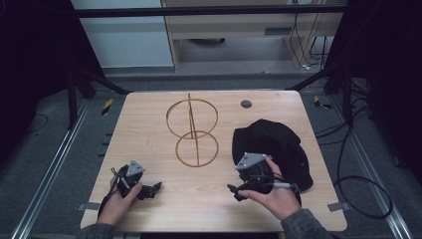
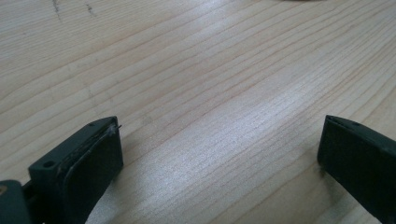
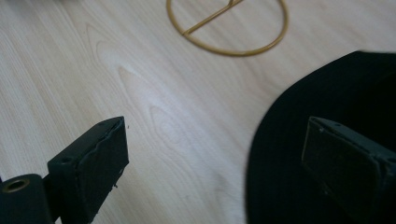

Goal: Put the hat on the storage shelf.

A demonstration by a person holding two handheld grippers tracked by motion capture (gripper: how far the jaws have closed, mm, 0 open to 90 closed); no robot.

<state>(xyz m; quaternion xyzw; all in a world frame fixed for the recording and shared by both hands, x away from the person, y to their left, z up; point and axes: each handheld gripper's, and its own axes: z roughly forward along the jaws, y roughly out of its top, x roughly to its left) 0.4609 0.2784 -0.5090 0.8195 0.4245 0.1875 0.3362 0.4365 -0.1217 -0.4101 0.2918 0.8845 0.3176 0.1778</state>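
The right gripper (image 1: 242, 190) has its jaws spread wide with nothing between them, and from its own view one jaw hangs over bare wood while the other already sits above the edge of the black hat (image 3: 322, 135). So the hat lies right at the jaws and off to their far side; its rim curves in under that jaw. From the high view the black hat (image 1: 271, 144) spreads away from the right hand (image 1: 274, 195) toward the back right of the desk (image 1: 149, 134), the hand lying over its near edge. The left gripper (image 1: 149, 190) is also wide open and empty, its jaws framing plain wood, well apart from the hat, across the front of the desk. Left of the hat lies a gold wire stand (image 1: 192, 130) of two rings joined by a rod, its long axis running from the near side away. I judge the right hand is much the nearer for taking the hat's rim.
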